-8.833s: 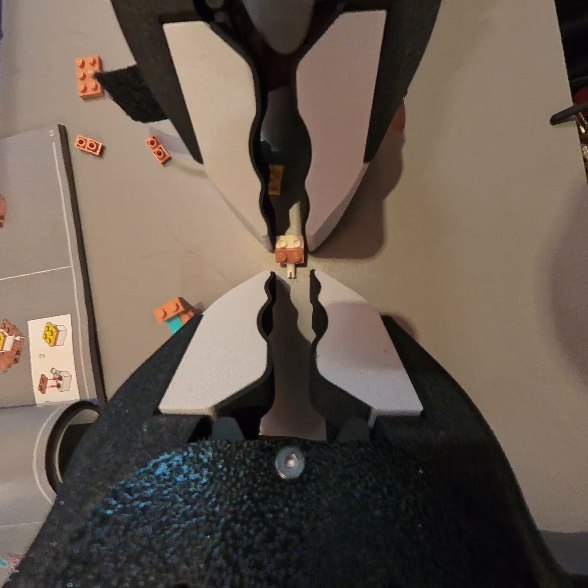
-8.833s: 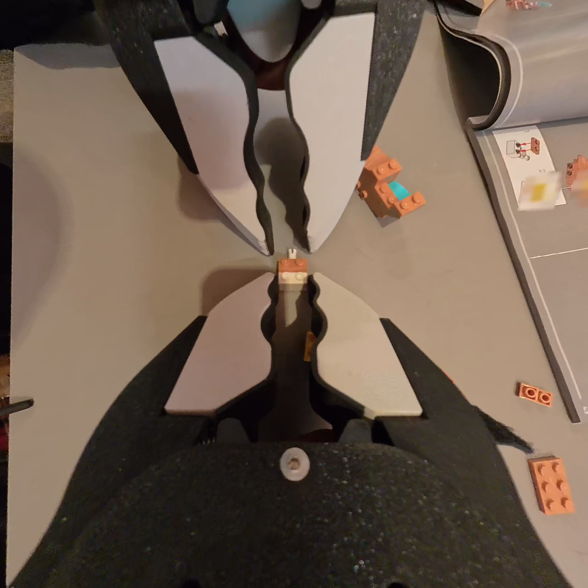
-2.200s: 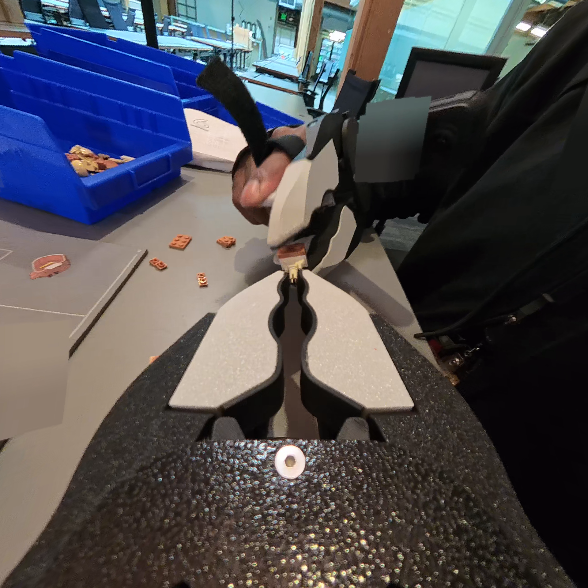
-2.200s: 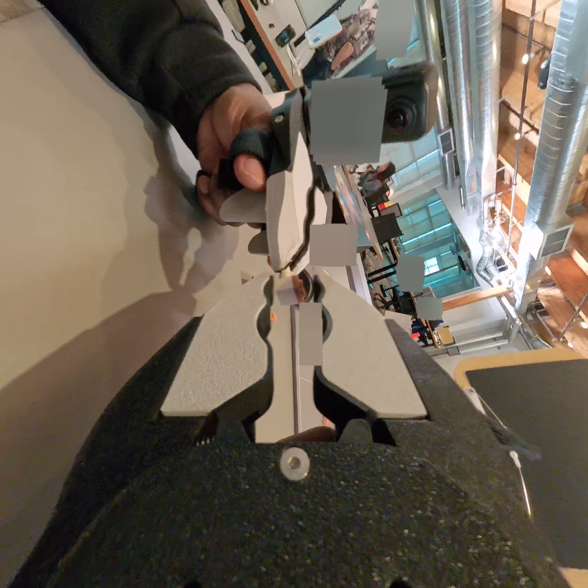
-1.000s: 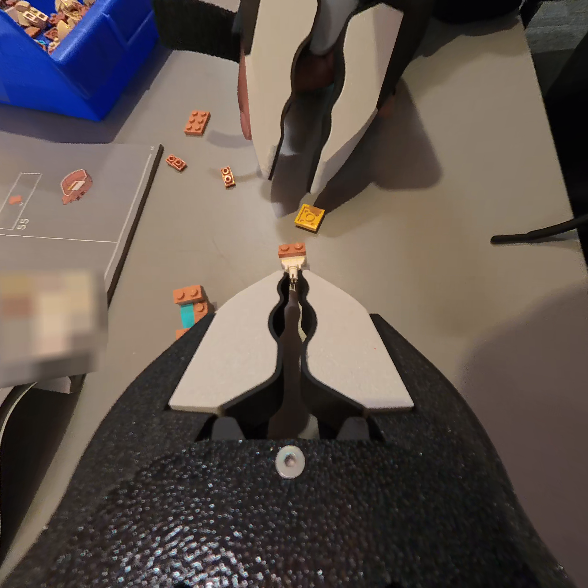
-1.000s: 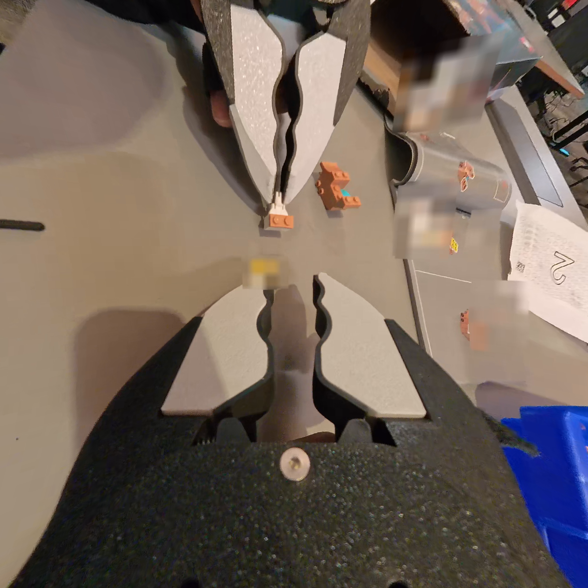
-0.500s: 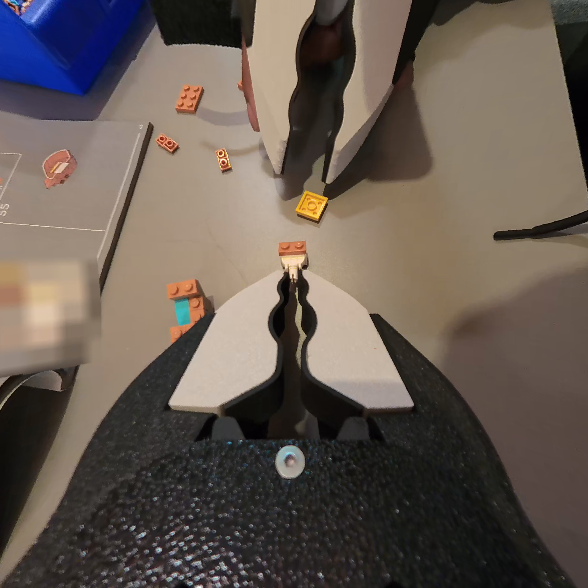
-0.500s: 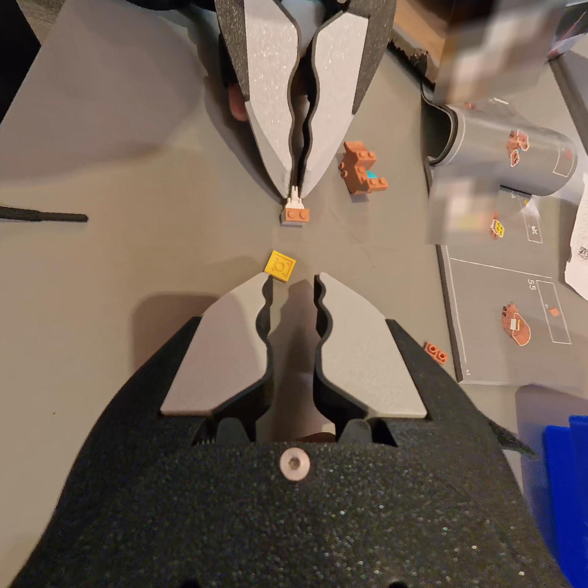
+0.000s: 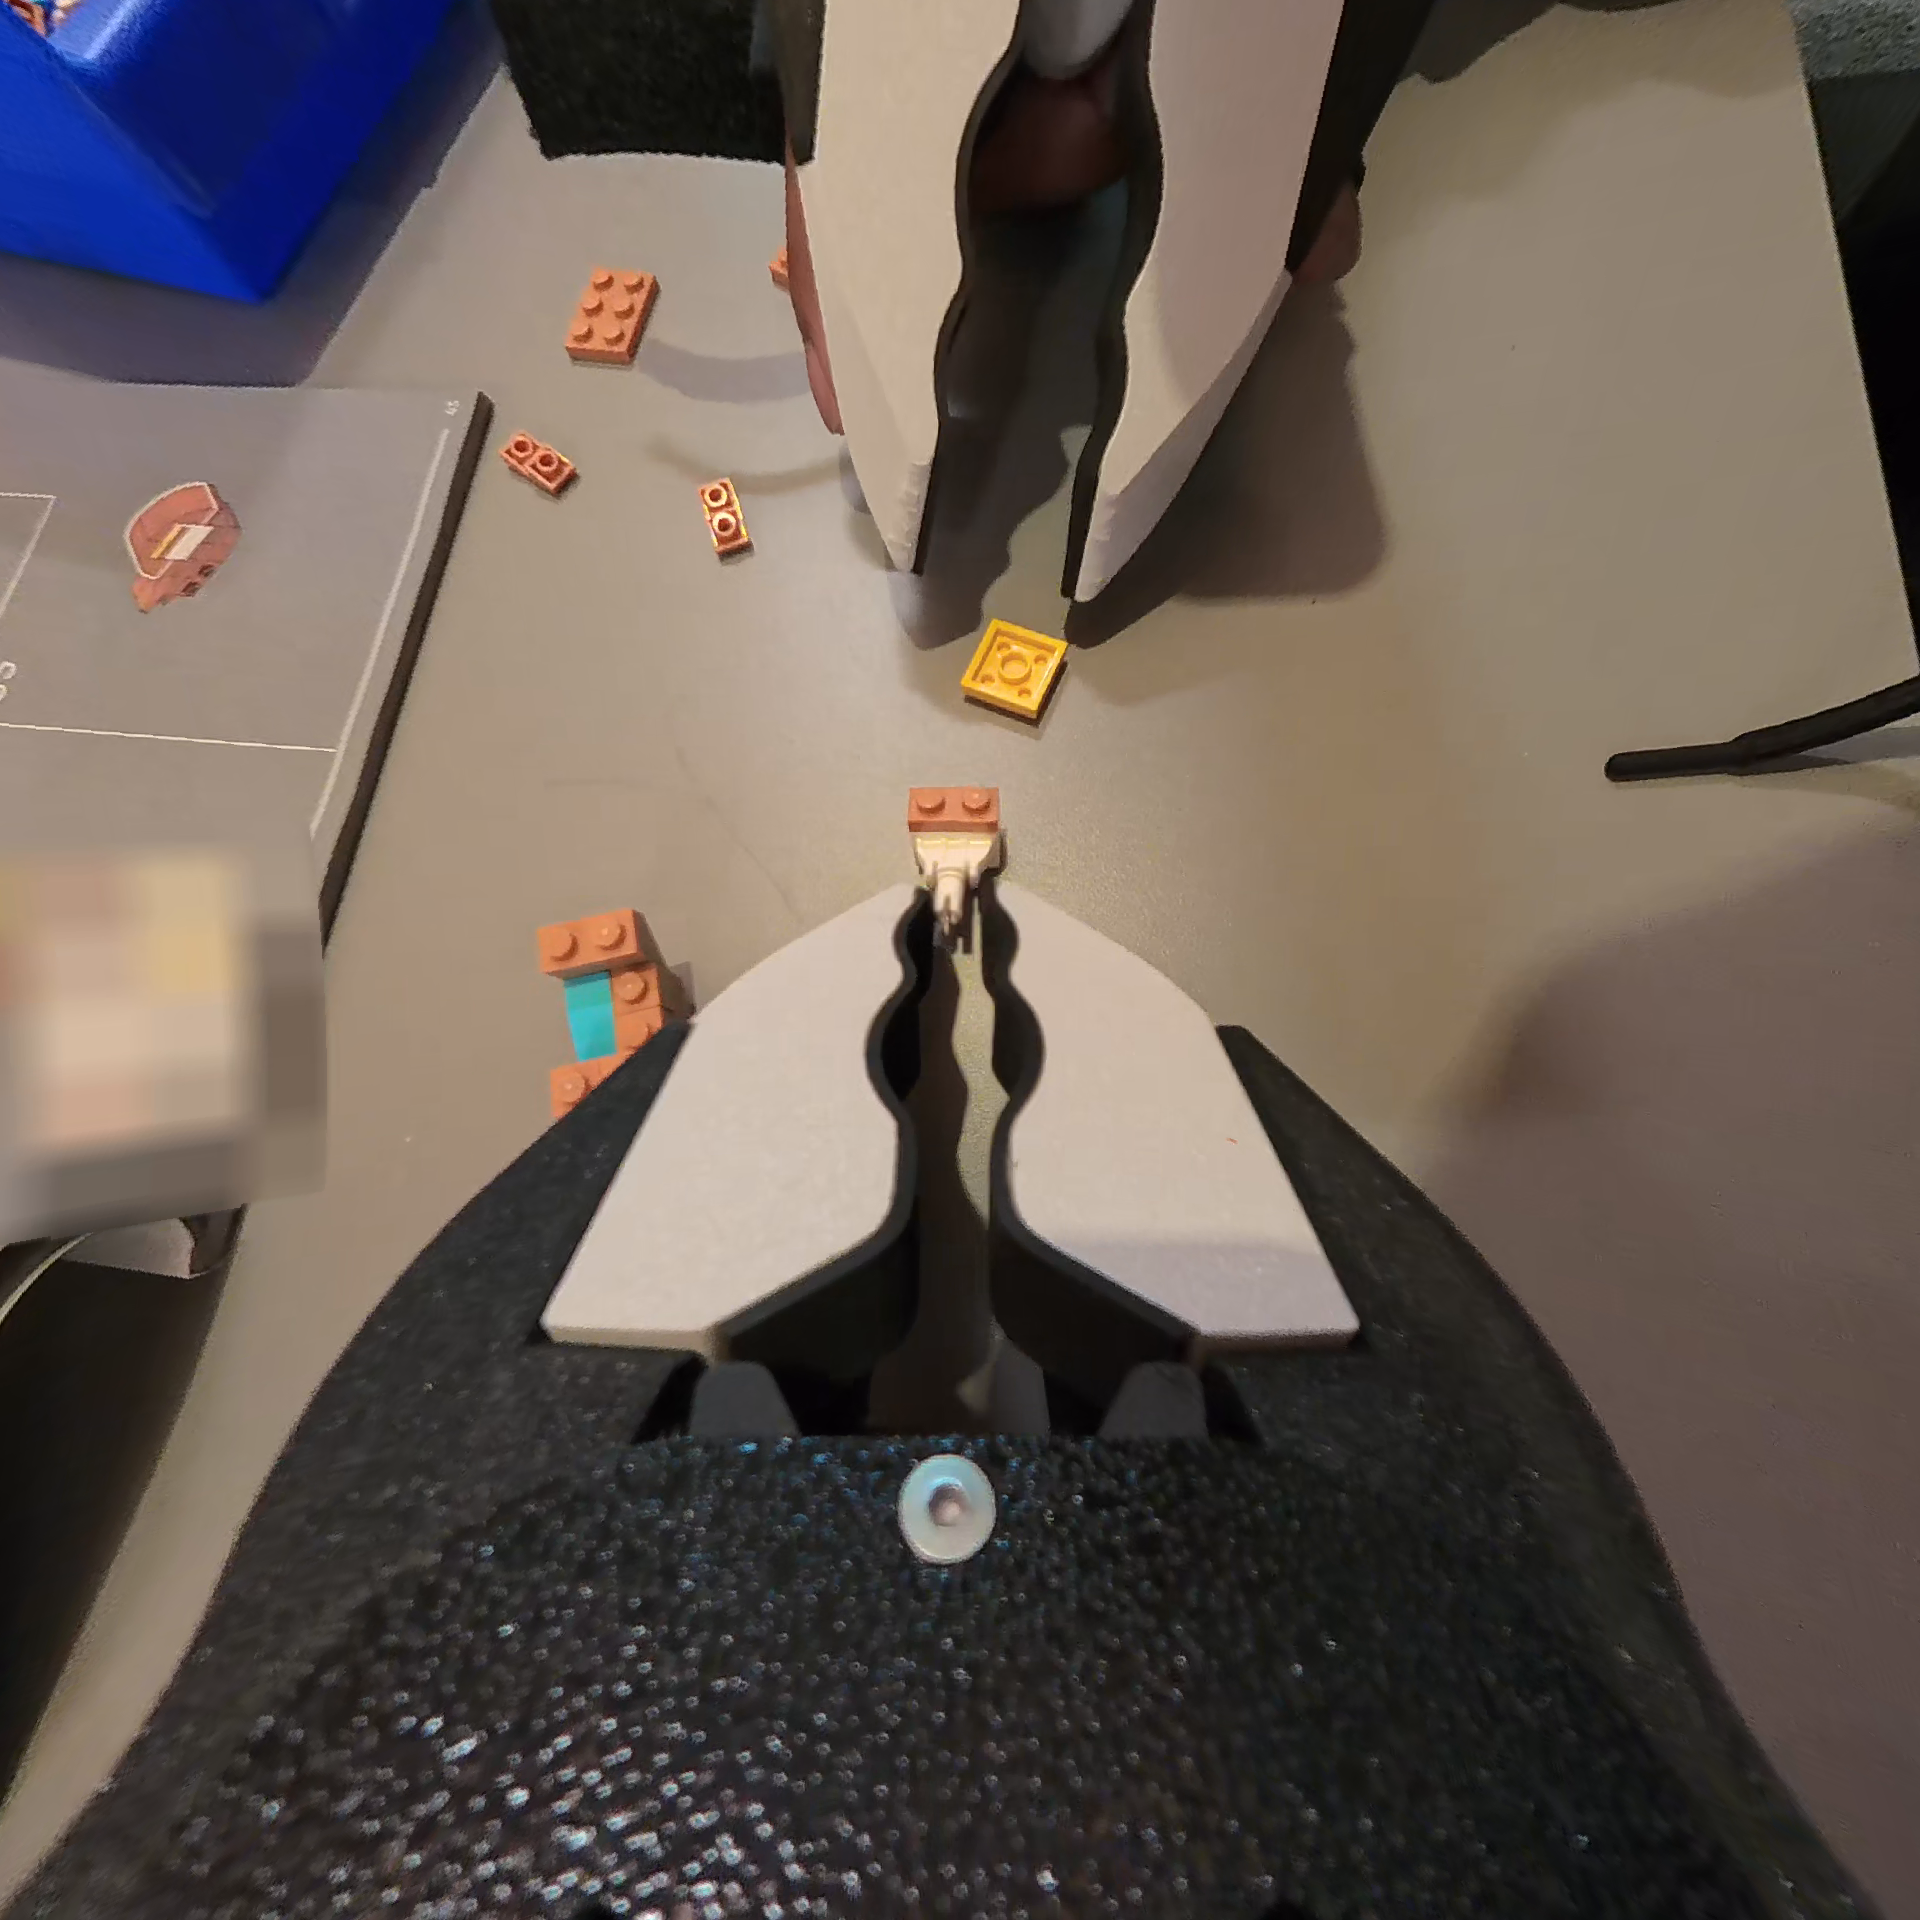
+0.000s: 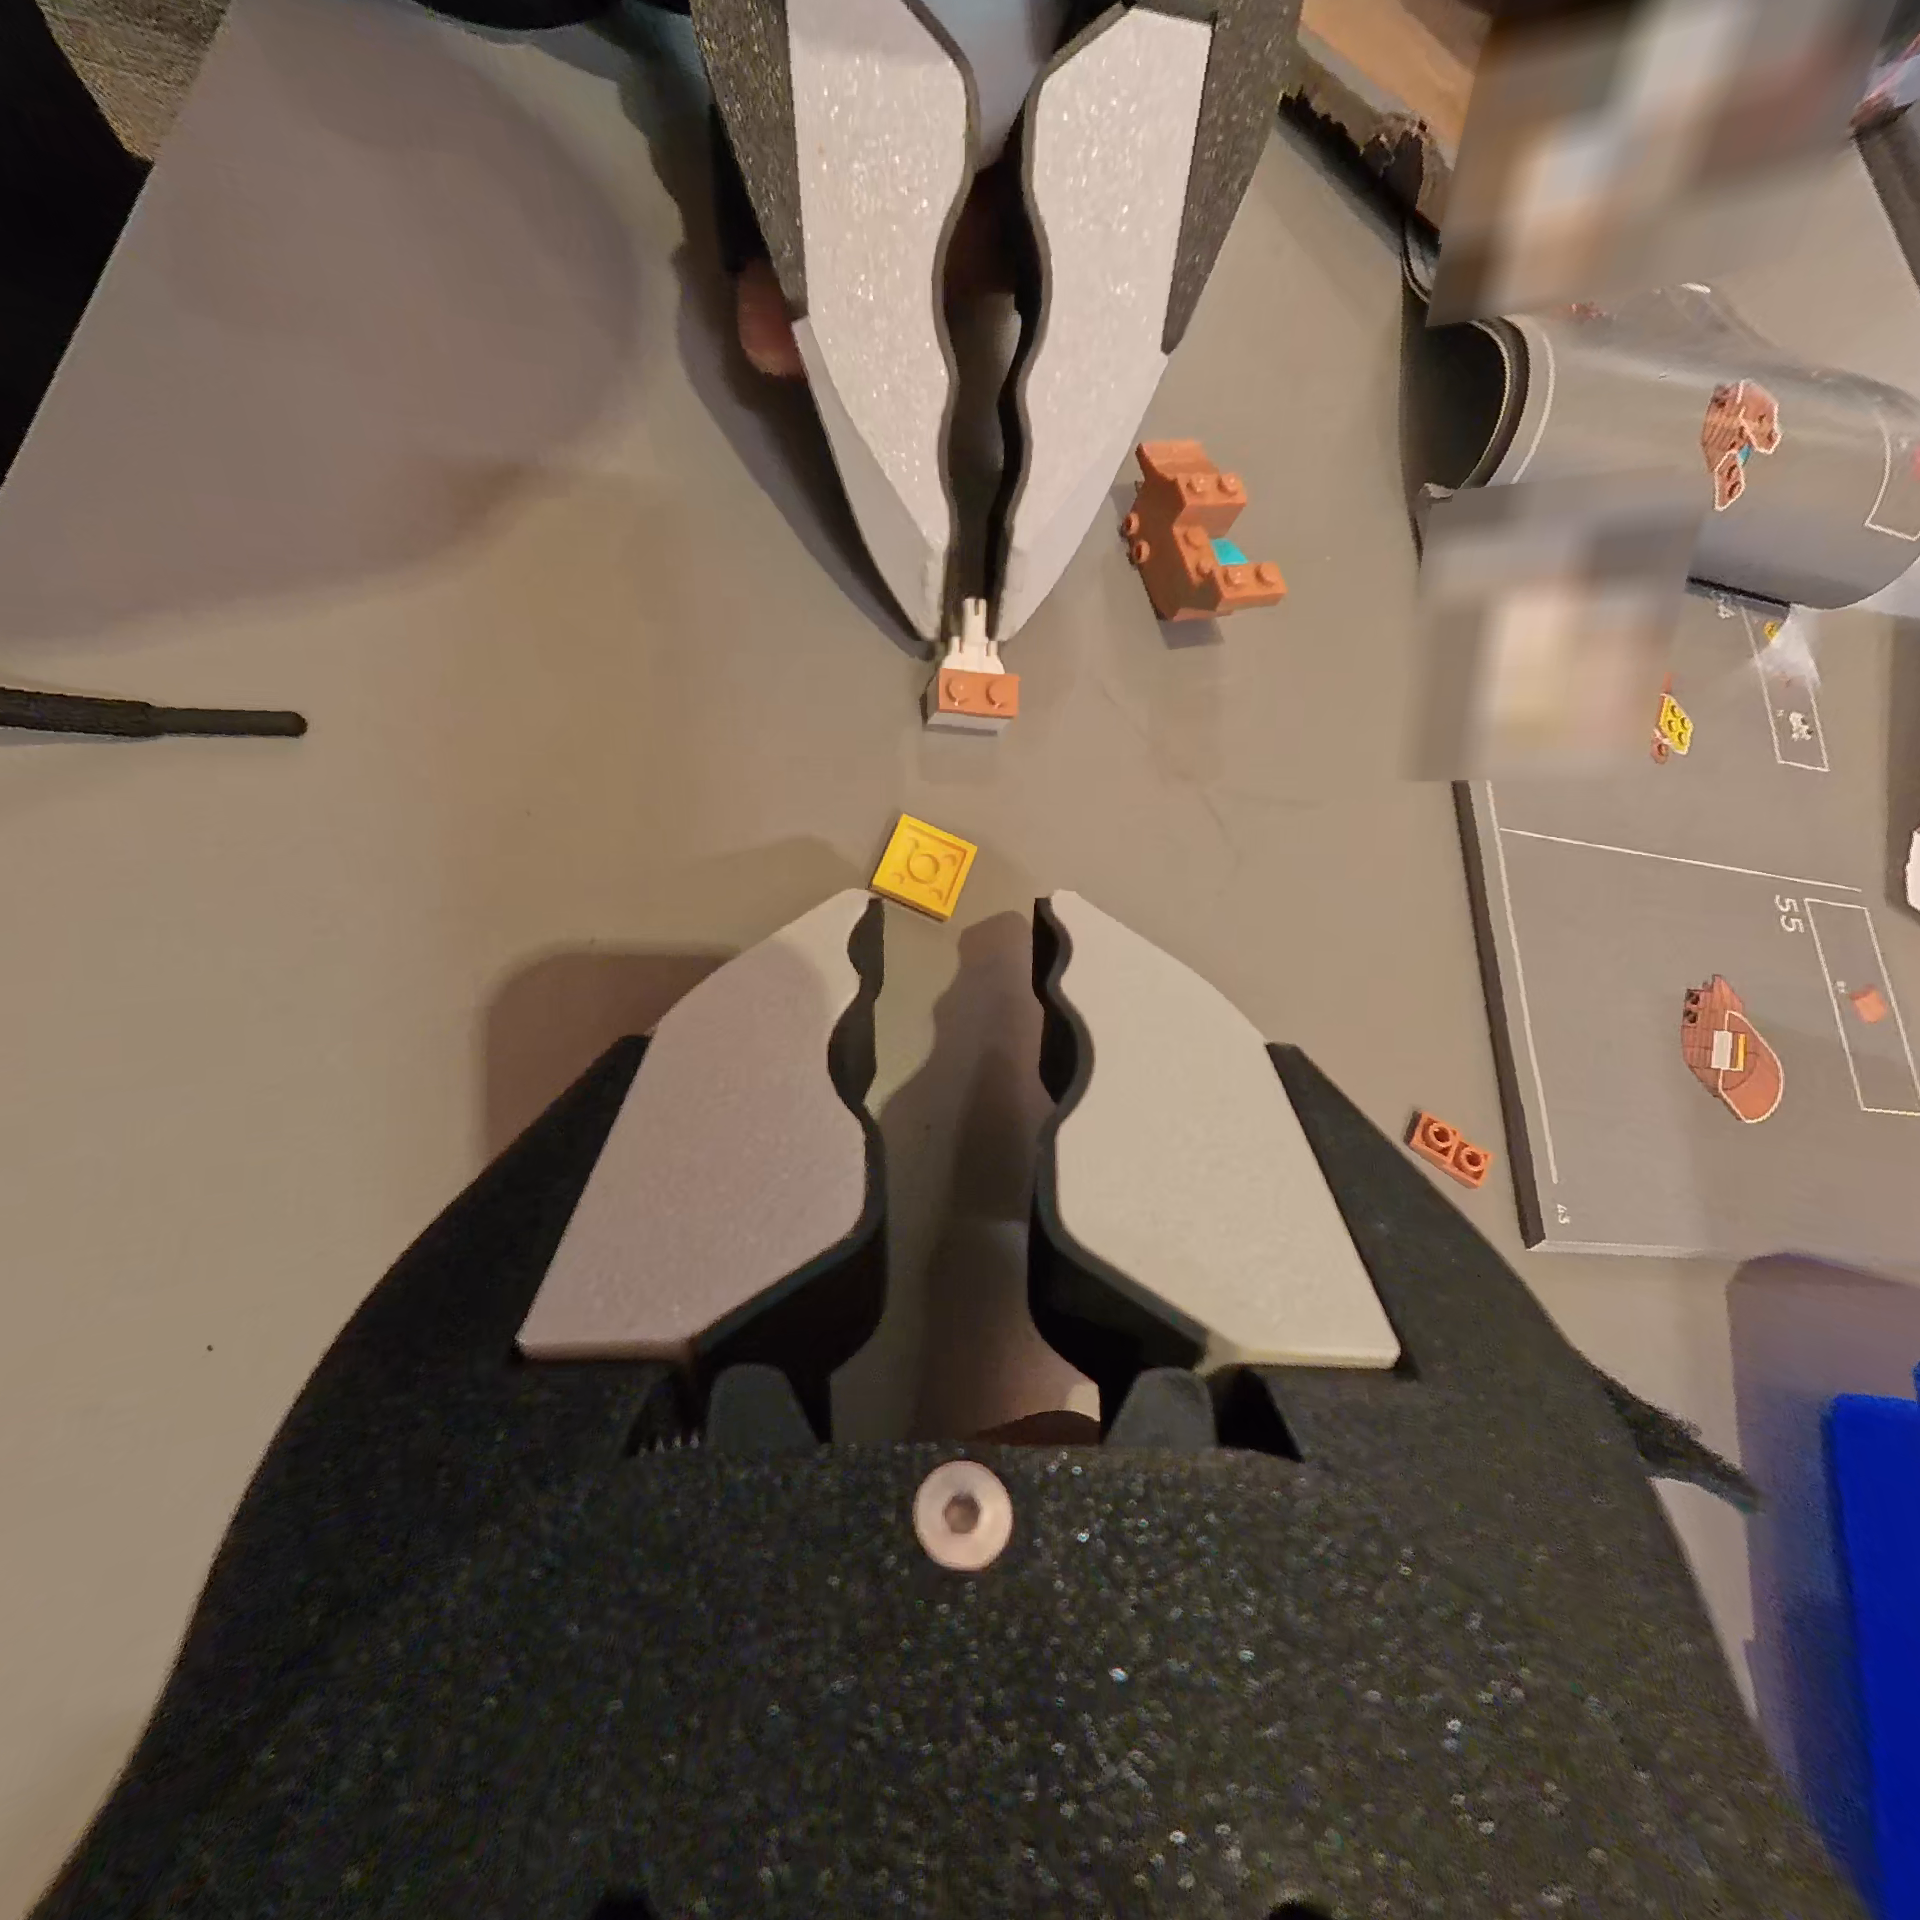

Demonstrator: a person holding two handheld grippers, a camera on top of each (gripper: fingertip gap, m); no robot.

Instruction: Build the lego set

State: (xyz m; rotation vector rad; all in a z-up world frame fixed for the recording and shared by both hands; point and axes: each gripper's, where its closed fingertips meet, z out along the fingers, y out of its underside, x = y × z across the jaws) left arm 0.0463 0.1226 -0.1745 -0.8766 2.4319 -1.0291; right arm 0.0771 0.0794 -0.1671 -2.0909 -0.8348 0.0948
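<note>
The left gripper point(image 9: 954, 914) has its fingers clenched on the white peg of a small white-and-brown brick piece point(image 9: 954, 831); the piece points straight away from the fingers, its brown end toward the right gripper point(image 10: 954, 914). Those fingers stand released, grasping nothing, just beside a yellow square plate point(image 10: 924, 867) lying flat on the grey worktop point(image 10: 416, 790). A brown brick assembly point(image 10: 1195, 540) sits nearby. A blue bin point(image 9: 156, 135) stands at the worktop's corner, its contents hidden.
</note>
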